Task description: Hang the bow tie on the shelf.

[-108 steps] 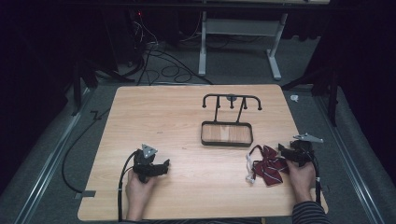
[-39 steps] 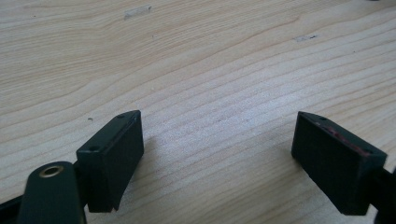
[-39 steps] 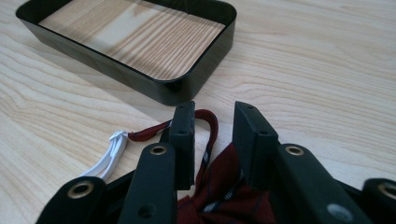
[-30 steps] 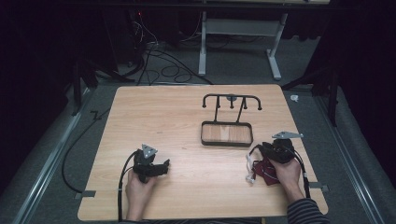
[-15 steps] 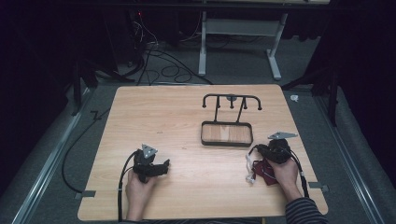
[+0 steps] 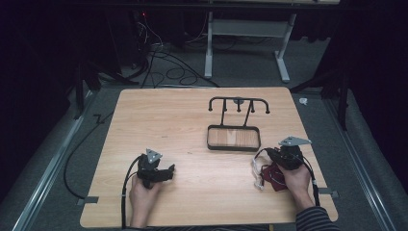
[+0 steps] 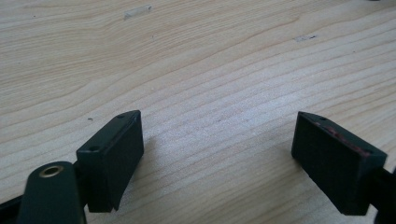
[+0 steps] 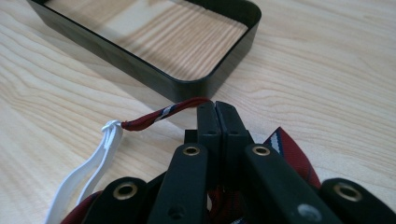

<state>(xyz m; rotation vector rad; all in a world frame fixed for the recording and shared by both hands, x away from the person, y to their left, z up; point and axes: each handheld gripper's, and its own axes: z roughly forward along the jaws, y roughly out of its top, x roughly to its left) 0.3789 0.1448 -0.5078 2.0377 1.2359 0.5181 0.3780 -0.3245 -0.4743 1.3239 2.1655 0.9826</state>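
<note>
- Lying at the near right of the table [image 6: 183, 120], a dark red striped cloth piece [image 6: 272, 174] sits bunched on the wood, just under and in front of the person's right hand [image 6: 294, 179].
- A thin red strip of the cloth [image 8: 161, 113] runs out to the left from the jaw tips in the right gripper view; a white elastic loop [image 8: 95, 161] is joined to its far end and trails down across the wood.
- Right gripper [image 8: 217, 108]: jaws have just been closing and now stand pressed together, pinching the end of the red strip. More red cloth shows under and beside the jaw arms.
- Black tray [image 6: 233, 138] with a wood floor stands just beyond the cloth, apart from it; its near corner shows close ahead of the closed jaws.
- A black rack with hooks [image 6: 239, 104] rises from the tray's far side.
- Left gripper [image 7: 219, 154]: jaws spread wide, bare wood between them, low over the table at the near left, well apart from the cloth.
</note>
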